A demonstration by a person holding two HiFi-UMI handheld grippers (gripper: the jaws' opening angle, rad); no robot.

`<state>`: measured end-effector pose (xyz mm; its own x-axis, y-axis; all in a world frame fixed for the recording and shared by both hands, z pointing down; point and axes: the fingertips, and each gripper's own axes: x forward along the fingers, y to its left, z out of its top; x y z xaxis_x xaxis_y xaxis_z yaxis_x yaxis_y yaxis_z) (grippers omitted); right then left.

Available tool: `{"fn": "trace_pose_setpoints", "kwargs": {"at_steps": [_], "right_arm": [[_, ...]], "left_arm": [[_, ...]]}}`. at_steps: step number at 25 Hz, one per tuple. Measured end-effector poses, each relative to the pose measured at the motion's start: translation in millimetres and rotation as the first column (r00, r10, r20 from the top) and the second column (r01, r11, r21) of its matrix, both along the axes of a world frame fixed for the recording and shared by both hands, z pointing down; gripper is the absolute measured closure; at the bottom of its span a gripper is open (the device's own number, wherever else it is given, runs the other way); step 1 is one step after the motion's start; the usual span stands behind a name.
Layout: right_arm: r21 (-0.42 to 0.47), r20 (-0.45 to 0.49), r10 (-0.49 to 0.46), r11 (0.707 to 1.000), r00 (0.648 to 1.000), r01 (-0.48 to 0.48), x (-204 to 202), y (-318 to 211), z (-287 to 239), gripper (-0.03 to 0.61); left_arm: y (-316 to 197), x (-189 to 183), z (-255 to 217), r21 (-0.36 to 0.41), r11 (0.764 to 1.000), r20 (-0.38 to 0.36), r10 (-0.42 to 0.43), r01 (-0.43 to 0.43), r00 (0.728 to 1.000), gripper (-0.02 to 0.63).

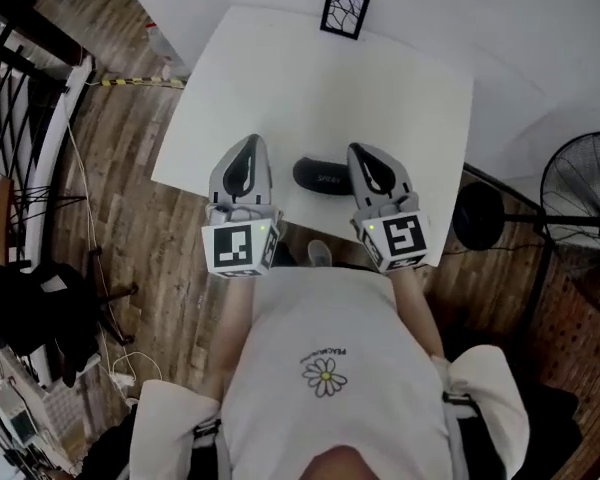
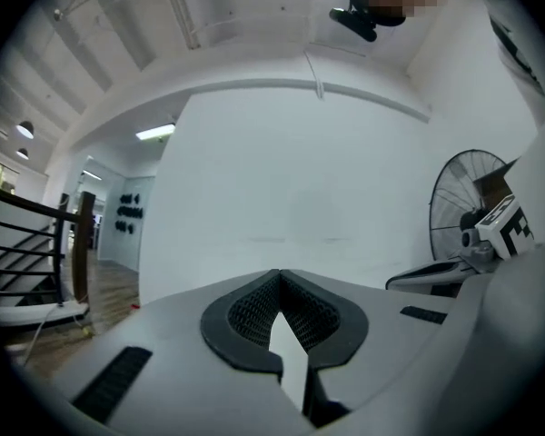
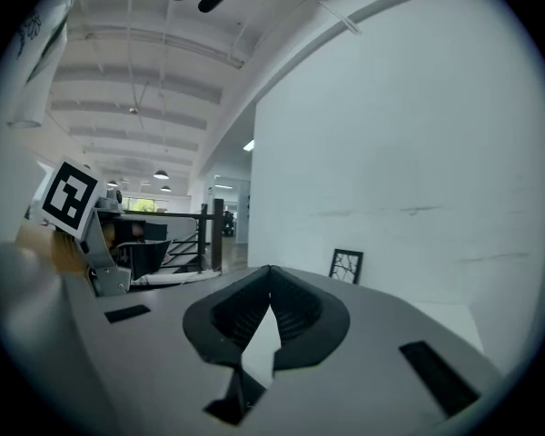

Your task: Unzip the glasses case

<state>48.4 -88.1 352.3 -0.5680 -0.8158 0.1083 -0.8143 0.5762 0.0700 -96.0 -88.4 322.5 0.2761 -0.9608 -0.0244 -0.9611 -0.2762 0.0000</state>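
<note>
**Grey grippers, white shirt**

White T-shirt (image 1: 320, 318), small daisy print (image 1: 325, 377) on chest. On left gripper (image 1: 250, 146) and right gripper (image 1: 362, 154): pale grey shells, black ribbed pads (image 2: 254, 312), black slots (image 2: 113, 384). Each carries a white cube (image 1: 238, 249) with black square markers.

Wide room ahead: the white worktop (image 1: 310, 88) is open across its middle and far side. Near the front edge the case (image 1: 323, 177) fills the gap between the left hand-held gripper (image 1: 250, 143) and the right hand-held gripper (image 1: 361, 150). A small frame (image 1: 344, 11) stands at the far edge. Off the right side, a fan (image 1: 580, 198) crowds the corner.
</note>
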Motion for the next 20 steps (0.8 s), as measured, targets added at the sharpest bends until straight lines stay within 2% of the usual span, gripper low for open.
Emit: {"fn": "trace_pose_setpoints", "kwargs": {"at_steps": [4, 10, 15, 20], "right_arm": [[-0.007, -0.009, 0.154, 0.988, 0.988, -0.154, 28, -10, -2, 0.571], [-0.01, -0.027, 0.332, 0.943, 0.943, -0.332, 53, -5, -1, 0.572], [-0.029, -0.04, 0.434, 0.9, 0.9, -0.435, 65, 6, 4, 0.572], [-0.045, -0.036, 0.506, 0.86, 0.862, -0.508, 73, 19, 10, 0.571]], "left_arm": [[-29, 25, -5, 0.014, 0.988, 0.01, 0.151, -0.151, 0.989, 0.598], [-55, 48, 2, -0.01, 0.949, 0.012, 0.316, -0.316, 0.949, 0.598], [-65, 64, 13, -0.054, 0.905, 0.021, 0.423, -0.421, 0.906, 0.598], [-61, 82, 20, -0.072, 0.852, 0.044, 0.522, -0.518, 0.852, 0.598]]}}
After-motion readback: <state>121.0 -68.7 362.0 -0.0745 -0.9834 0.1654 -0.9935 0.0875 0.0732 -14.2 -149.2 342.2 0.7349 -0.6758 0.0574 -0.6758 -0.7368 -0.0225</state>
